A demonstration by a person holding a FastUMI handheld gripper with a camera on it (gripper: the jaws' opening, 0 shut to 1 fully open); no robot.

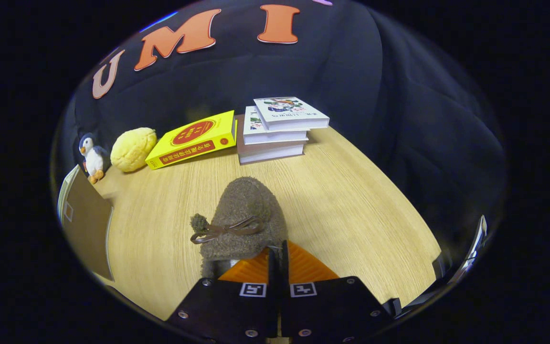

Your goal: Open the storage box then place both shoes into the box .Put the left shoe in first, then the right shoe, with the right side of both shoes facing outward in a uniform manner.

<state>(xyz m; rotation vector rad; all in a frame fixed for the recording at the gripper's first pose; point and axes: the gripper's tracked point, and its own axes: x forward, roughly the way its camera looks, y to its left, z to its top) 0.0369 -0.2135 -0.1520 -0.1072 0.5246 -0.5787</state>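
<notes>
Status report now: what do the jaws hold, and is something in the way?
Gripper jaws closed on the brown fuzzy shoe, at its heel rim. Shoe toe points toward the book stack. Wooden table ahead open, nothing blocking.

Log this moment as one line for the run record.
hand-held gripper: shut on brown shoe | brown shoe: gripped at heel edge, toe toward book stack | wooden table: below
</notes>
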